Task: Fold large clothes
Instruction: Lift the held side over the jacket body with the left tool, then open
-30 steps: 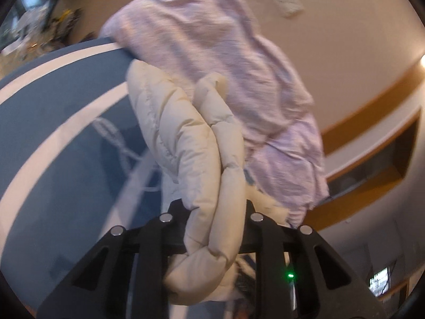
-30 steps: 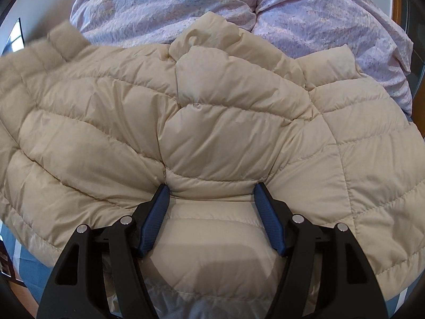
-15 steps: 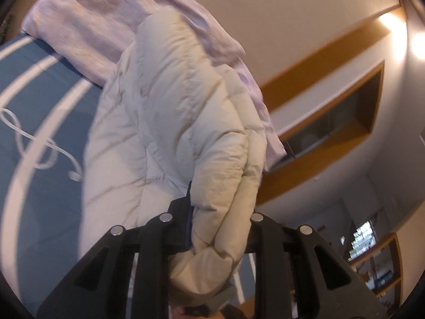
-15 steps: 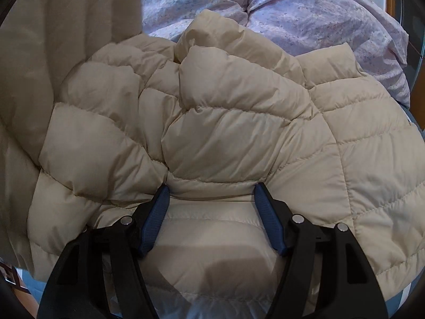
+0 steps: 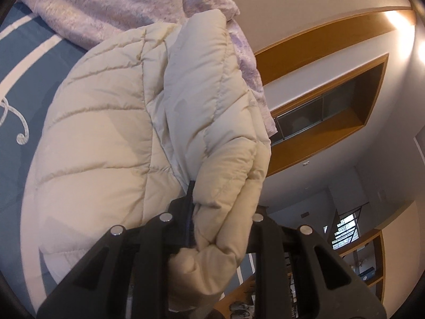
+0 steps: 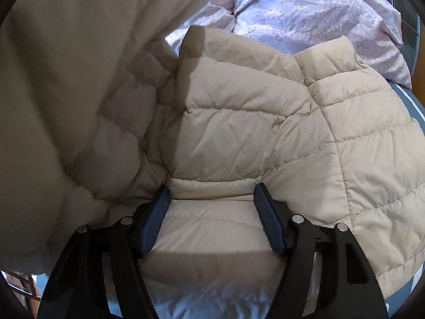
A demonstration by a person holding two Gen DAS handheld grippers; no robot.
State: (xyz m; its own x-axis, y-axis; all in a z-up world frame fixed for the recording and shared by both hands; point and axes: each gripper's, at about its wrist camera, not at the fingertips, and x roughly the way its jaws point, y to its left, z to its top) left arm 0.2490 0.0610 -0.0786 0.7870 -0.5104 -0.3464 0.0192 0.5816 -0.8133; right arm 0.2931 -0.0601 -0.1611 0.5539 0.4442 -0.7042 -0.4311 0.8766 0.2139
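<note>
A cream quilted down jacket (image 6: 252,138) lies on a bed with a blue bedspread (image 5: 24,61) marked with white stripes; a rumpled lilac duvet (image 6: 313,10) is heaped just beyond it. The left claw (image 5: 220,202) is pinching a thick, bunched roll of the jacket's edge and holds it lifted above the rest of the garment, apparently so that this side can be carried across the body as a fold. In the right wrist view that raised portion fills the left side as a blurred cream sheet. The right claw (image 6: 211,202) is spread wide, its blue ribbed pads (image 6: 268,220) resting on the jacket's near part with fabric between them but not squeezed, seemingly pinning the garment so it does not slide while the other side is turned over.
</note>
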